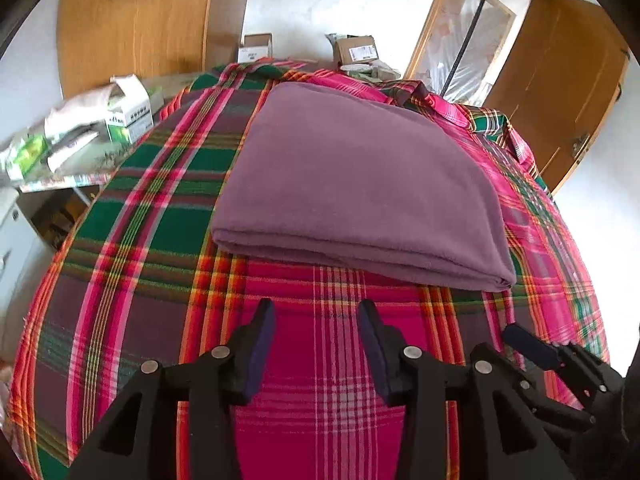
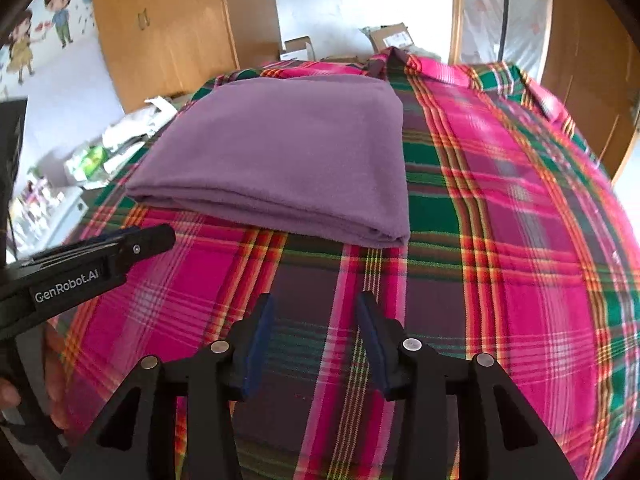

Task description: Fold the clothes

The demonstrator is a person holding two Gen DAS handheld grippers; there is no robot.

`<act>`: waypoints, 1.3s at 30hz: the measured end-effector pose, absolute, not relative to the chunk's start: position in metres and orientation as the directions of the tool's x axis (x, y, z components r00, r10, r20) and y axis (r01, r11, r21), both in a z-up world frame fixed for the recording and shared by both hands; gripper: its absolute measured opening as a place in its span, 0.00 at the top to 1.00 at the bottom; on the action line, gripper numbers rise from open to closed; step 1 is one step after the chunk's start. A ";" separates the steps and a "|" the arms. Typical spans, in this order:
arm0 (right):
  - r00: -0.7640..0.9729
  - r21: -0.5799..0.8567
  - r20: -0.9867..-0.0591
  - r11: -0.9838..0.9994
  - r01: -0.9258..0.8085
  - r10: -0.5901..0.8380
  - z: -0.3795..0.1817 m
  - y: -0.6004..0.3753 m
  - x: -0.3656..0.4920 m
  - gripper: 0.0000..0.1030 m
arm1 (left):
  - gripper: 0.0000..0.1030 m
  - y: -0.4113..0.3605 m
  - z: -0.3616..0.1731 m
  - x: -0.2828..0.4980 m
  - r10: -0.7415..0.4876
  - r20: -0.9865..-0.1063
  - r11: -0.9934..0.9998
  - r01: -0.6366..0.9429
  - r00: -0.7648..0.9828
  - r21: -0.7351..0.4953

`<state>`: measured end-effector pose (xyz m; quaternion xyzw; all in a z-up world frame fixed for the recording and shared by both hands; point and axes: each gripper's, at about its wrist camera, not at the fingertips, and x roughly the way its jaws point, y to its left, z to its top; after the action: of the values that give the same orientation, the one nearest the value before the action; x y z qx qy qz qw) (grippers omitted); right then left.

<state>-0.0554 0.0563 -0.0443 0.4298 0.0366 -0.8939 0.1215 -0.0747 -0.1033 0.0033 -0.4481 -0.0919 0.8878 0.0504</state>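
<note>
A: Left gripper [image 1: 316, 344] is spread, nothing between its fingers, hovering above the plaid cloth [image 1: 132, 240] near the front edge. Right gripper [image 2: 316, 340] same: spread, empty, just beside the left one.

B: Where's the garment?

A: Purple folded garment [image 1: 360, 176] lies flat on the plaid cloth, just beyond both grippers, slightly left of the right gripper's centreline. Stacked layers show along its near edge. Looks like a fold is already in; I can't tell whether another is wanted.

B: Risks?

A: Main one, I'd say: pinching only the top layer at the near edge, so the stack peels open rather than moving as one. Second: fingers catching the plaid cloth under it, which would drag the whole cover and skew the garment. Third: the two grippers sit close together, so a careless reach could knock them into each other.

B: Count?

A: One purple garment. One plaid cloth. Two grippers. Two cardboard boxes [image 1: 356, 50] at the far edge, and a loose heap of packages [image 1: 124, 108] off to the left; those I can't count cleanly. Wooden wardrobe [image 1: 136, 20] far left. A hand [image 2: 56, 380] shows at the lower left of the right view, holding the left gripper's handle.
</note>
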 end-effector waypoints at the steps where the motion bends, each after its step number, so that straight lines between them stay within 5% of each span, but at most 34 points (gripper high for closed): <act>1: -0.609 0.020 -0.774 -0.968 0.249 -0.172 -0.045 0.054 -0.055 0.57 | 0.58 -0.103 0.004 -0.075 0.169 -0.783 -0.979 -0.010 -0.598 -0.204; 4: -0.618 -0.004 -0.772 -0.971 0.238 -0.148 -0.046 0.053 -0.056 0.52 | 0.58 -0.101 0.004 -0.074 0.156 -0.773 -0.983 -0.015 -0.615 -0.186; 6: -0.617 -0.005 -0.776 -0.976 0.217 -0.133 -0.046 0.055 -0.060 0.39 | 0.58 -0.098 0.004 -0.074 0.137 -0.771 -0.987 -0.021 -0.622 -0.158; 12: -0.615 -0.008 -0.780 -0.982 0.189 -0.112 -0.047 0.059 -0.066 0.32 | 0.47 -0.086 0.003 -0.076 0.105 -0.770 -0.994 -0.059 -0.629 -0.087; 39: -0.615 -0.007 -0.782 -0.985 0.171 -0.101 -0.047 0.061 -0.071 0.29 | 0.42 -0.078 0.001 -0.085 0.036 -0.782 -0.999 -0.032 -0.622 -0.021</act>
<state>-0.0707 0.0610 -0.0468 0.4320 0.0403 -0.8978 0.0757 -0.0852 -0.0776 0.0014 -0.4342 -0.0027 0.9006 0.0189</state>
